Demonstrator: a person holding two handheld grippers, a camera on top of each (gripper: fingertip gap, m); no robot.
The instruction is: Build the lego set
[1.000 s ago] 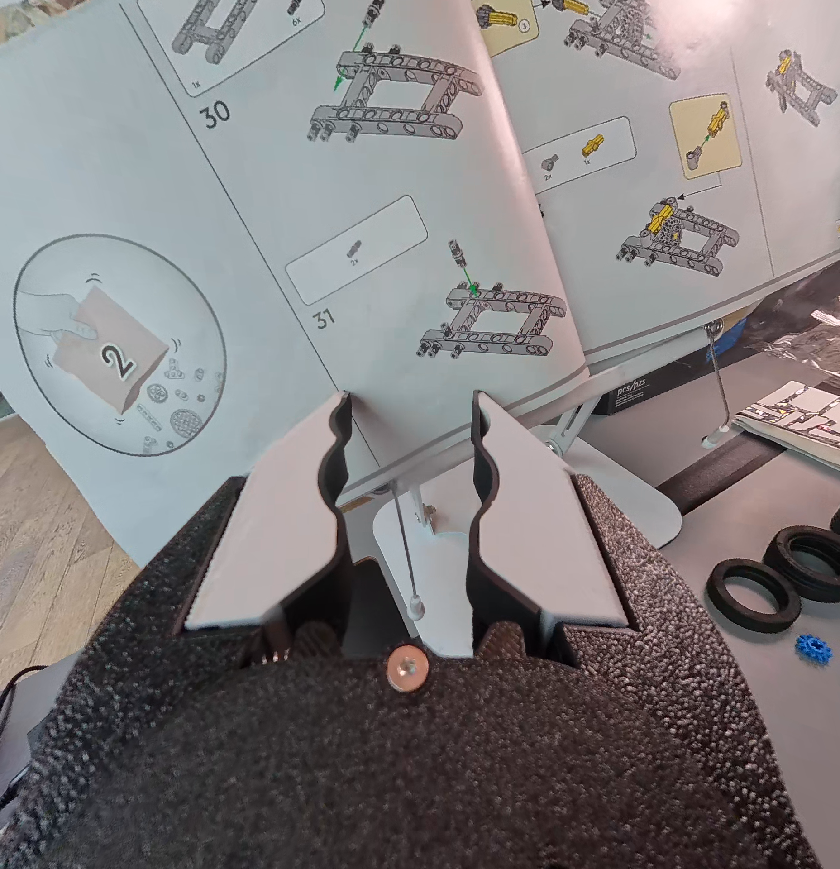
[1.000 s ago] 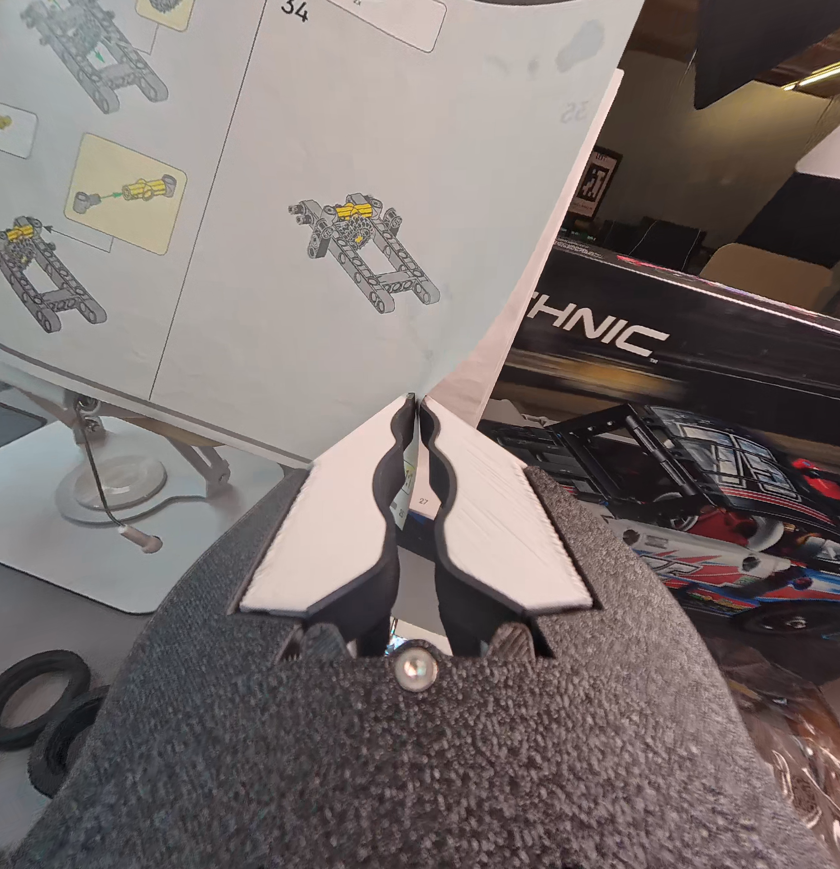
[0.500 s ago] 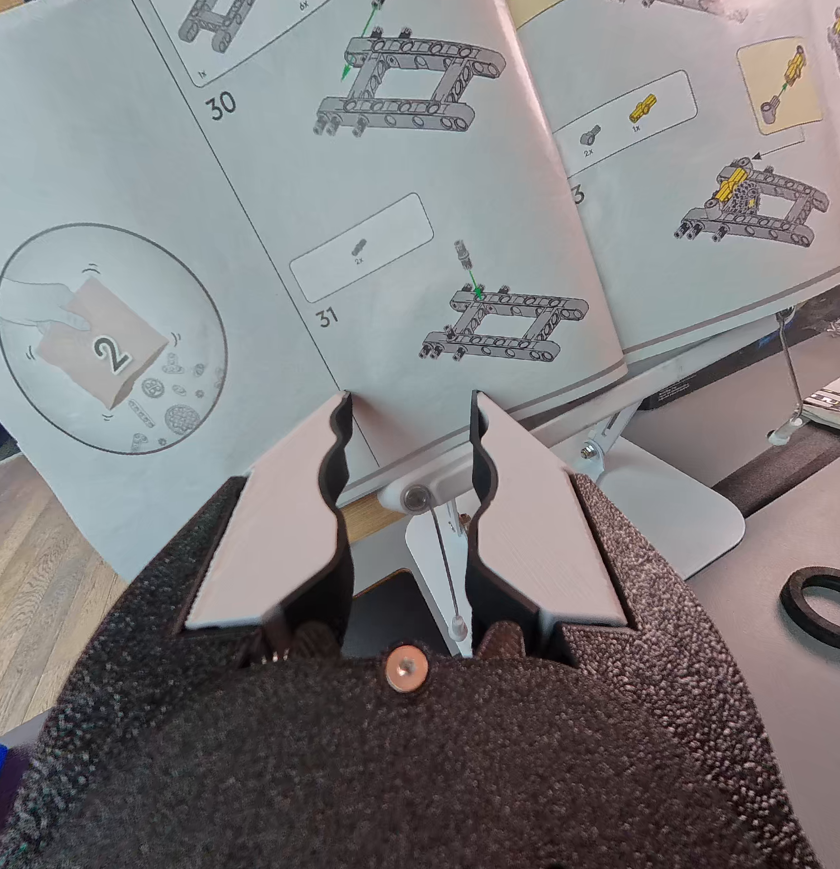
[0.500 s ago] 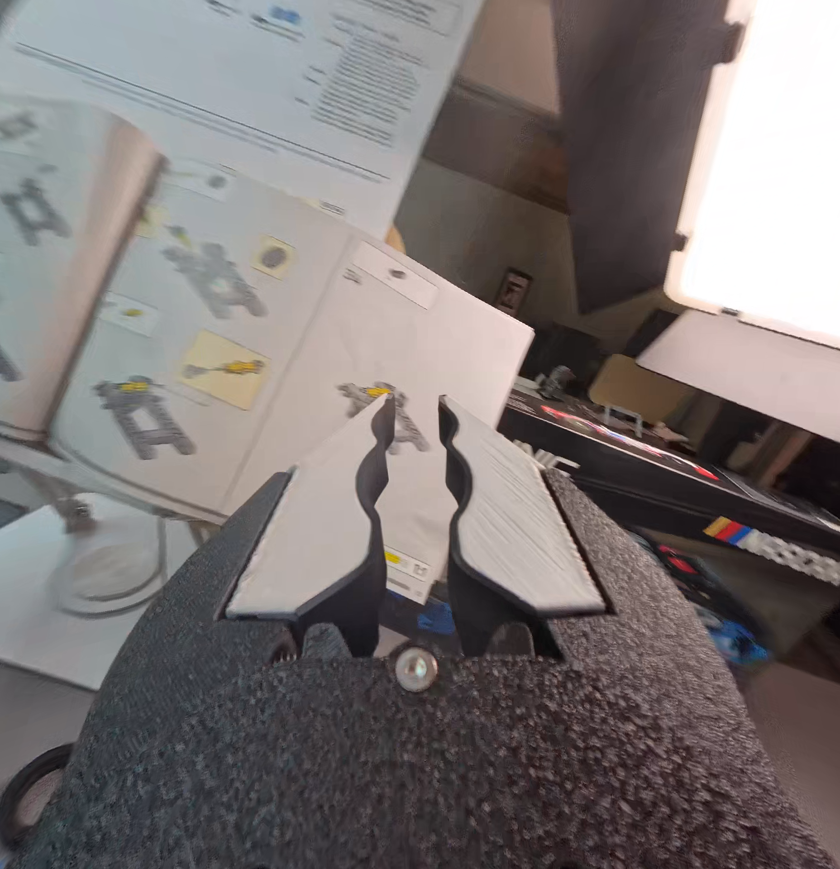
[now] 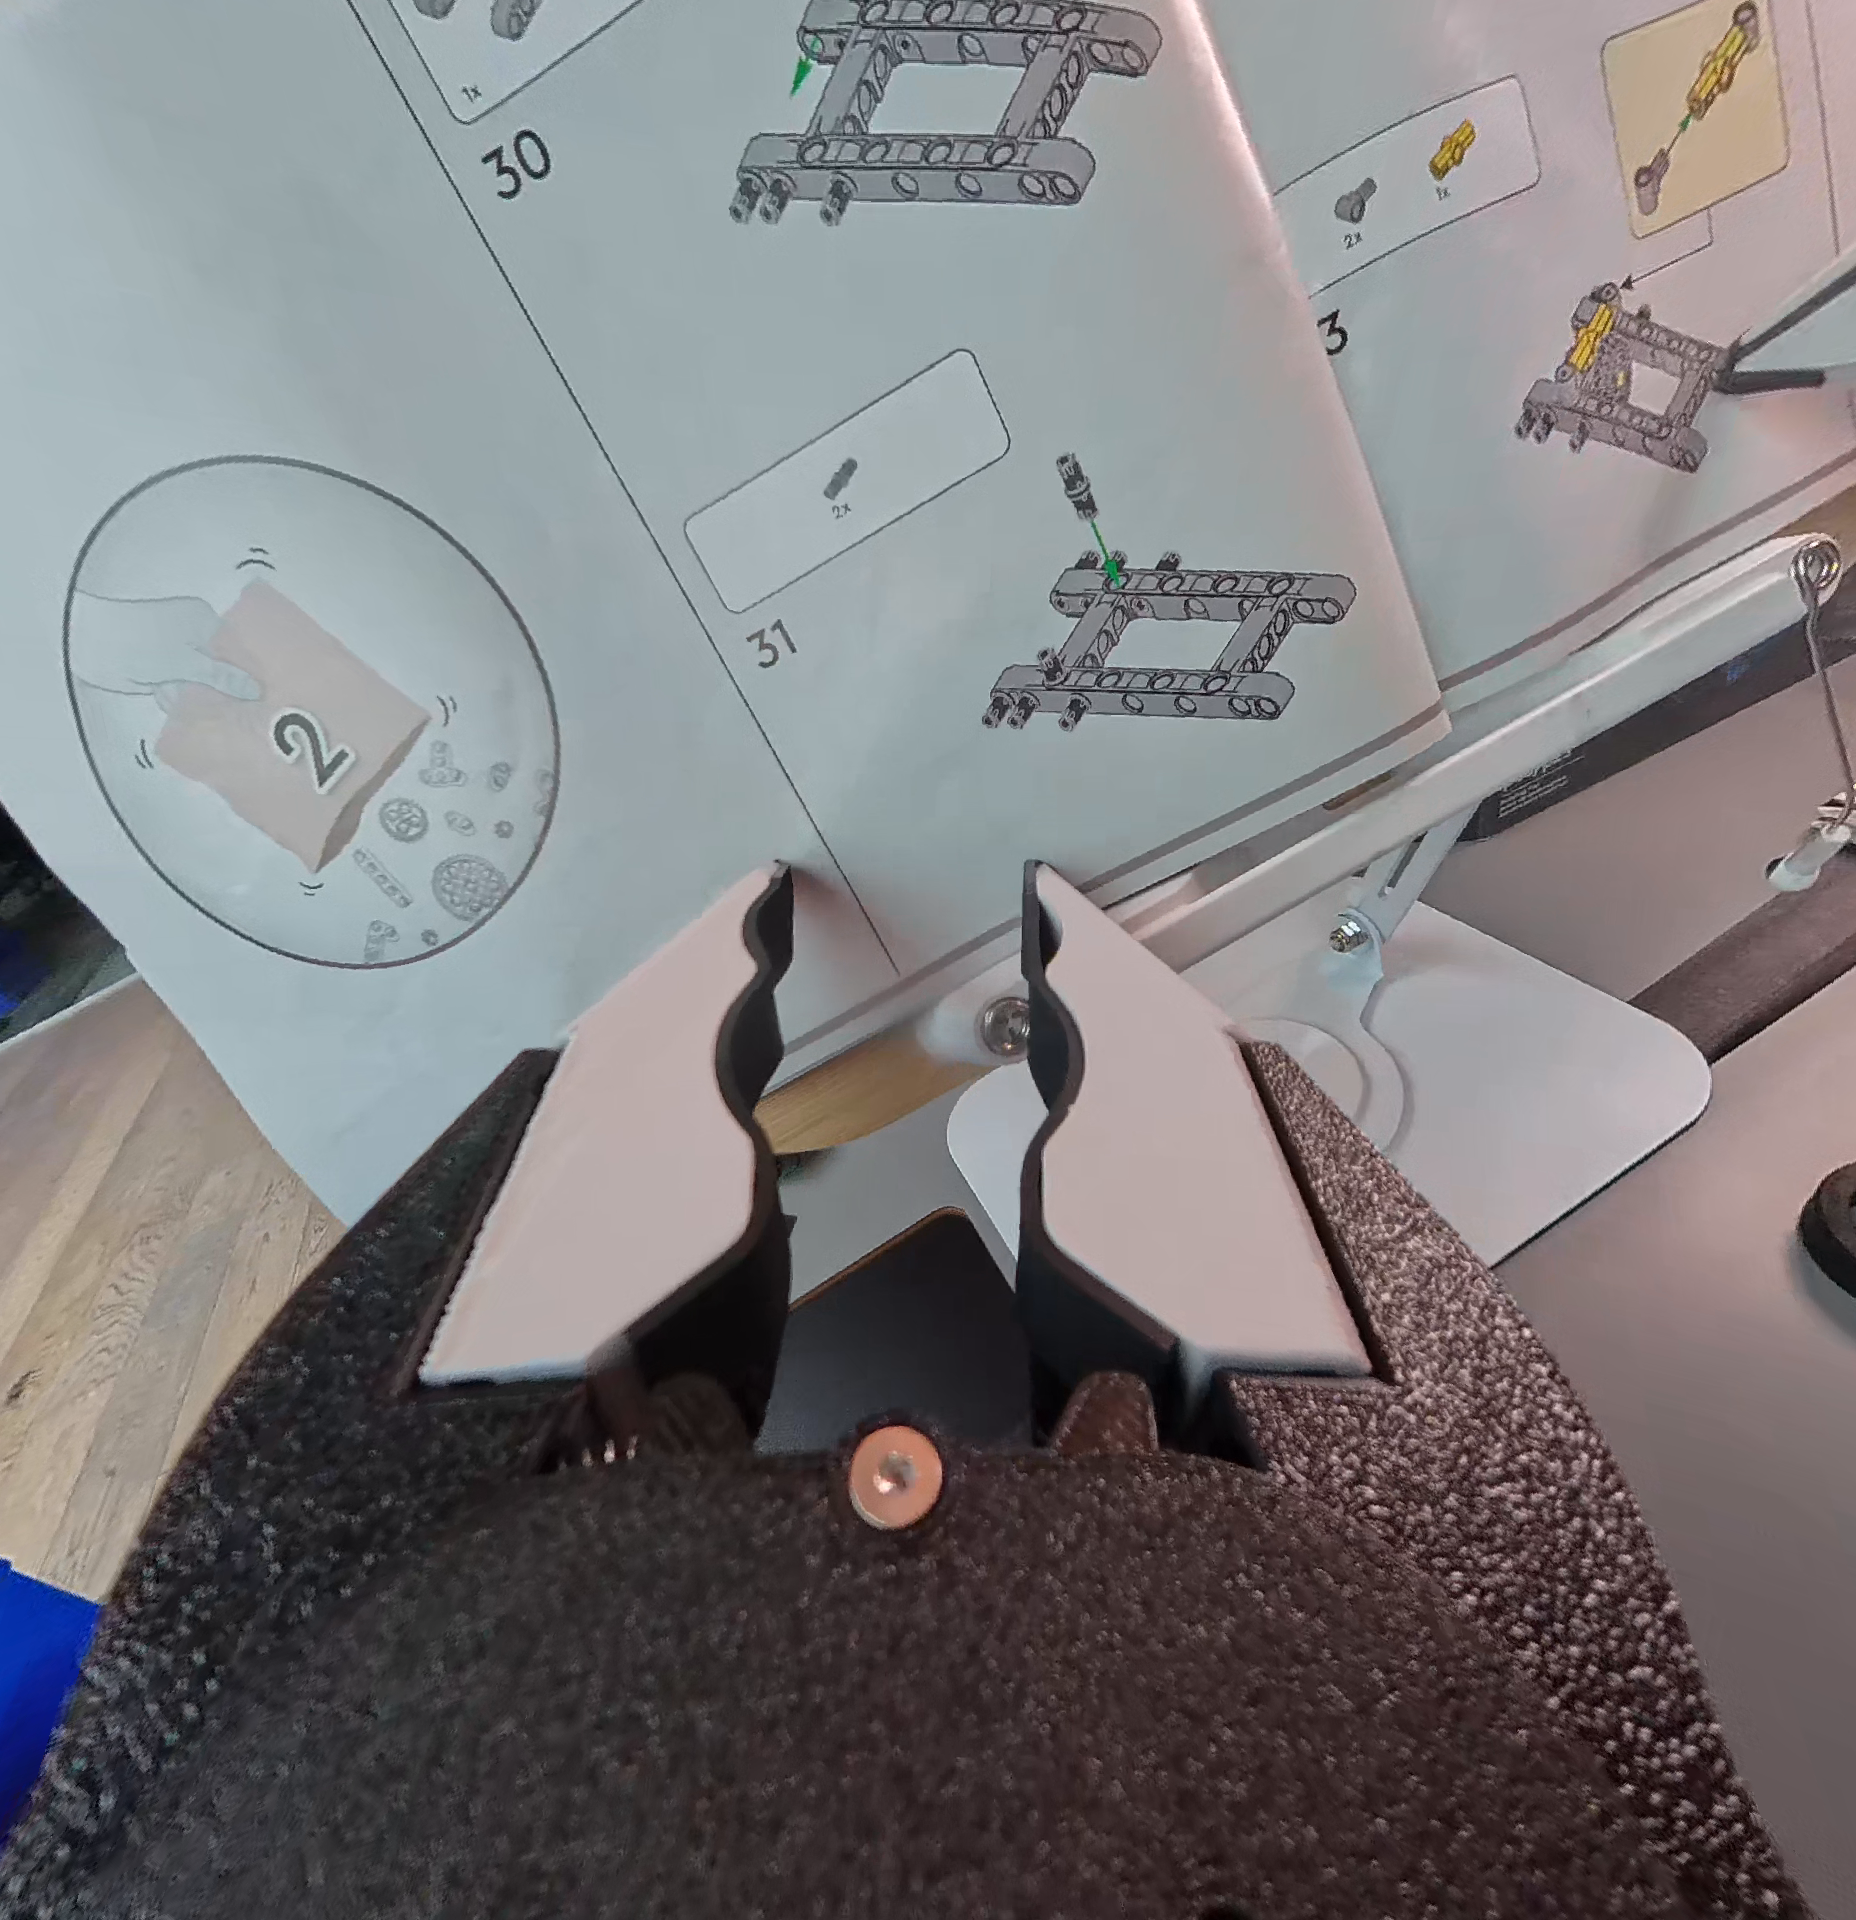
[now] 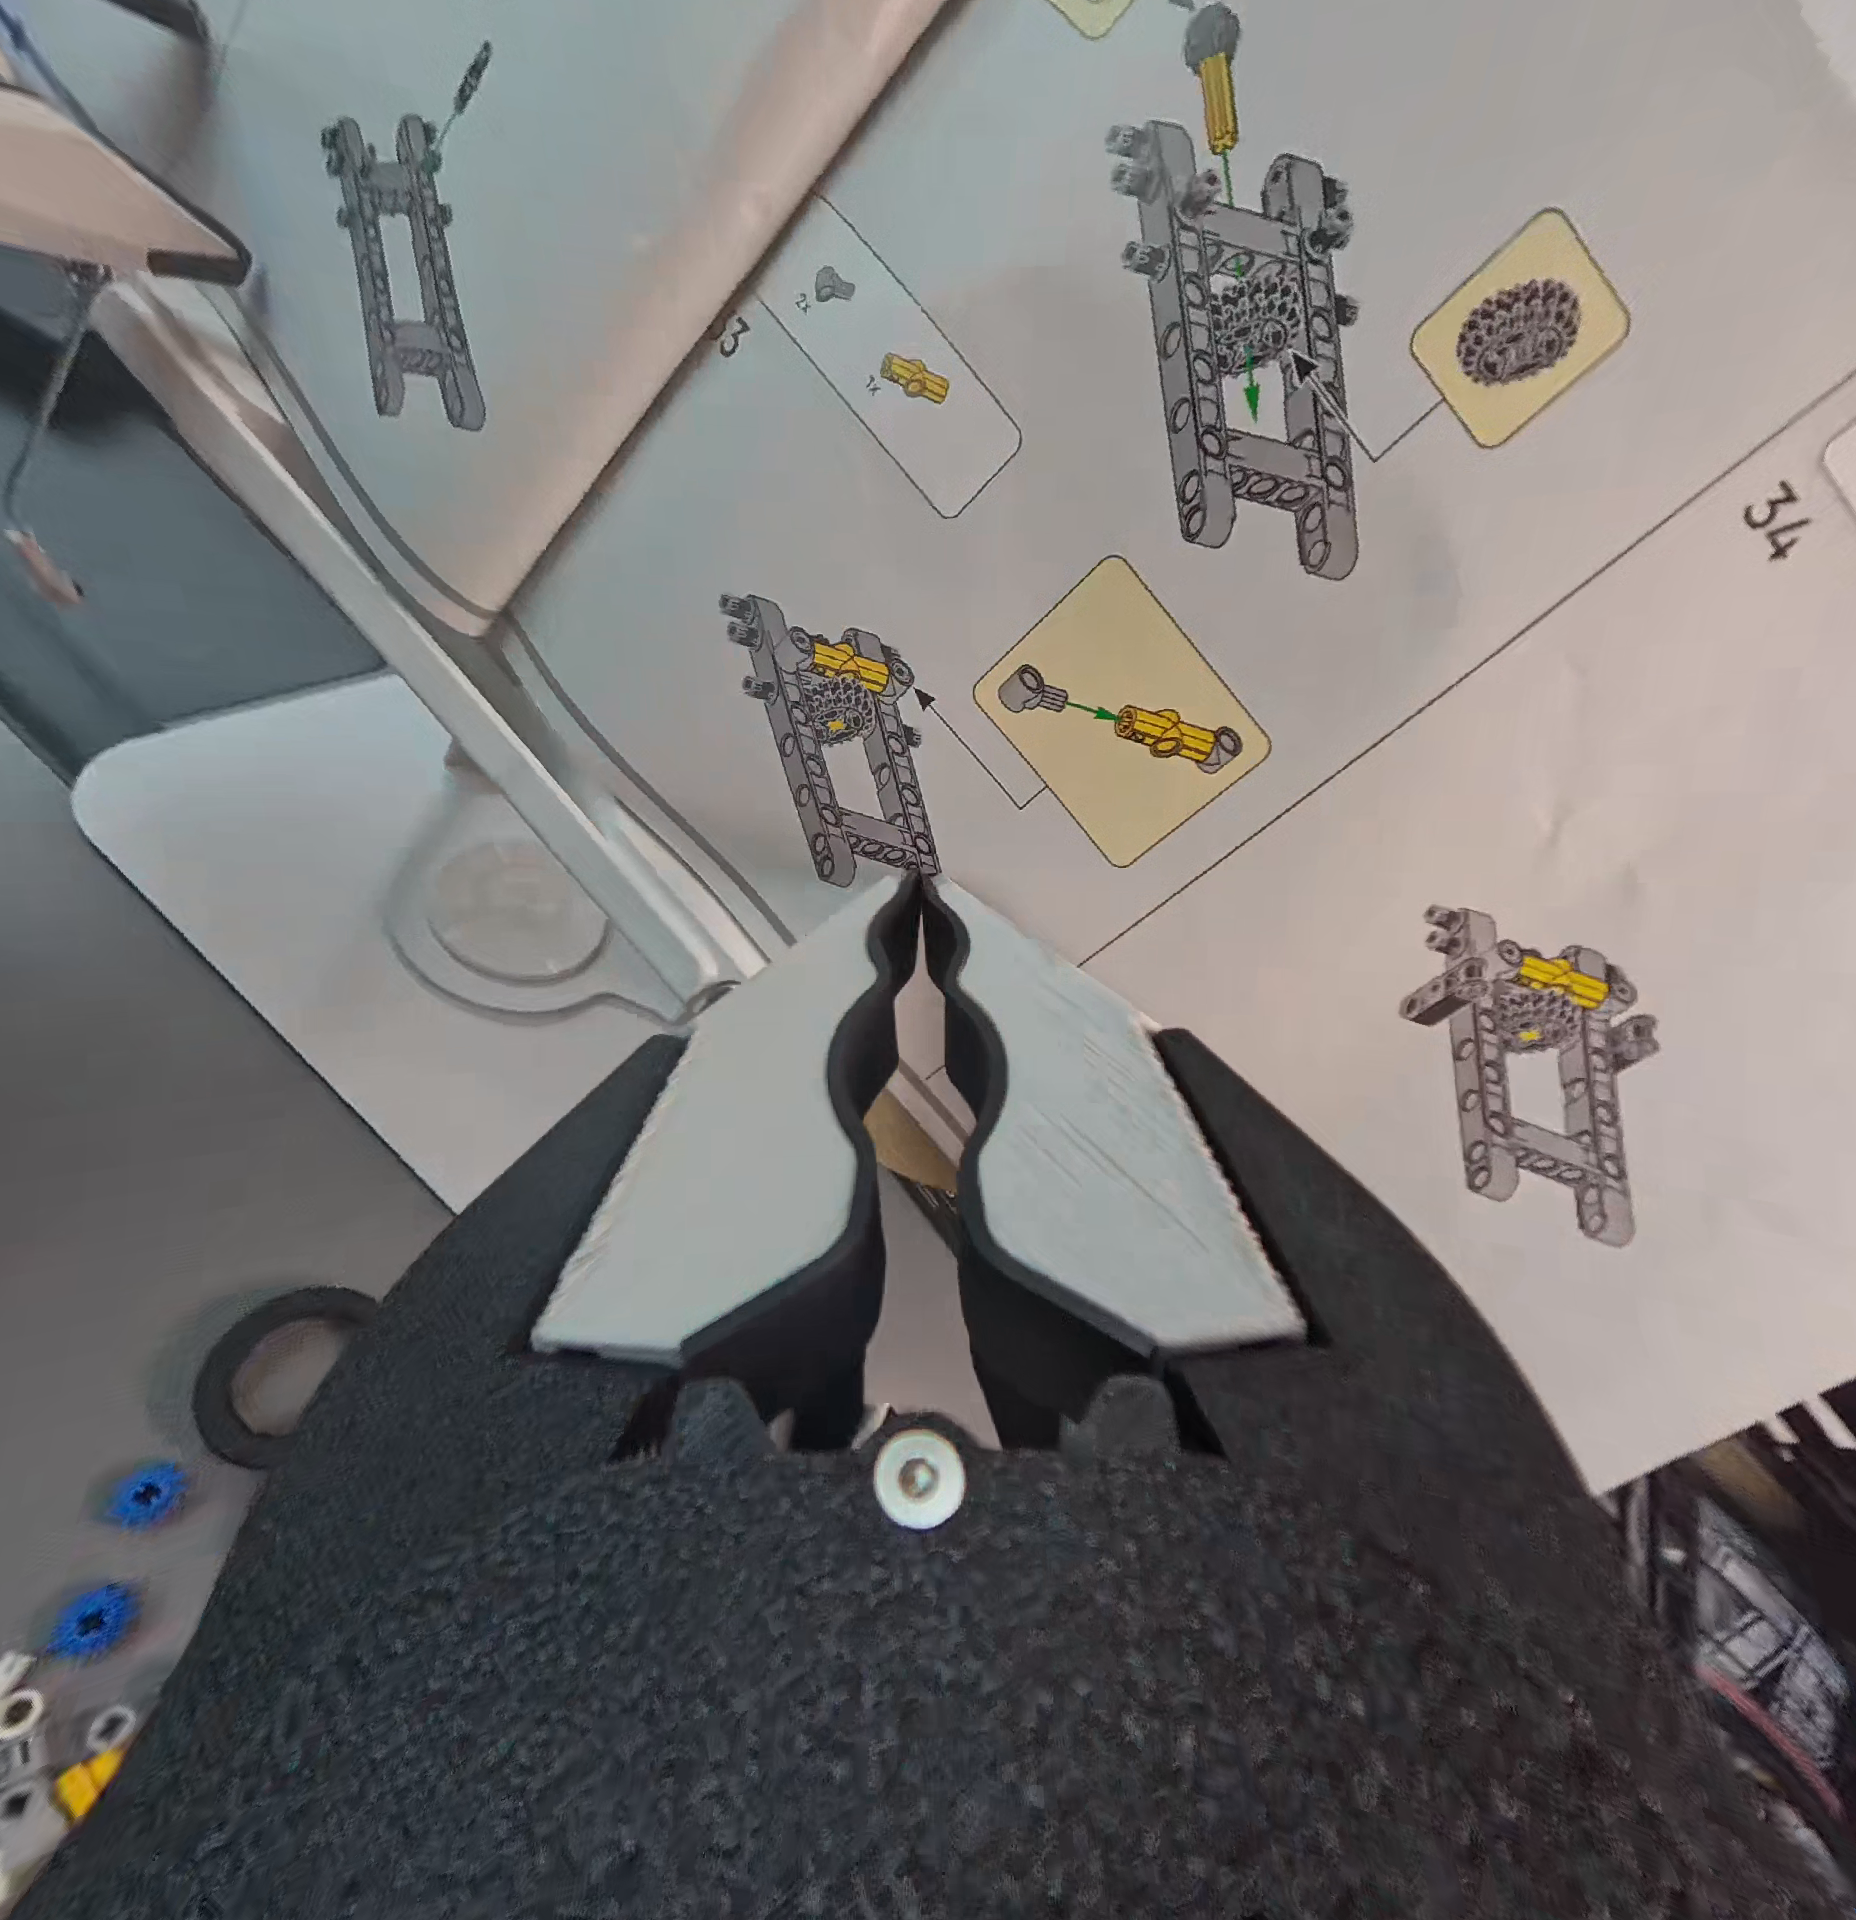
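The open instruction booklet rests on a white stand, its pages showing grey frame build steps. My left gripper is open and empty, with its tips just in front of the booklet's lower edge. In the right wrist view the booklet appears rotated and fills most of the frame. My right gripper is shut with its tips together, right at the page near a frame drawing. I see nothing between its fingers. Loose grey and yellow Lego pieces lie at the bottom left.
A black tyre lies on the grey table right of the stand and also shows in the right wrist view. Two blue gears lie near it. The stand's base is left of my right gripper. Wooden floor lies beyond the table's left edge. My hands' fingertips stand some 20 centimeters from each other.
My right gripper let go of the page corner, opened, swung to face the open page and shut again. My left gripper moved closer to the booklet and stayed open.
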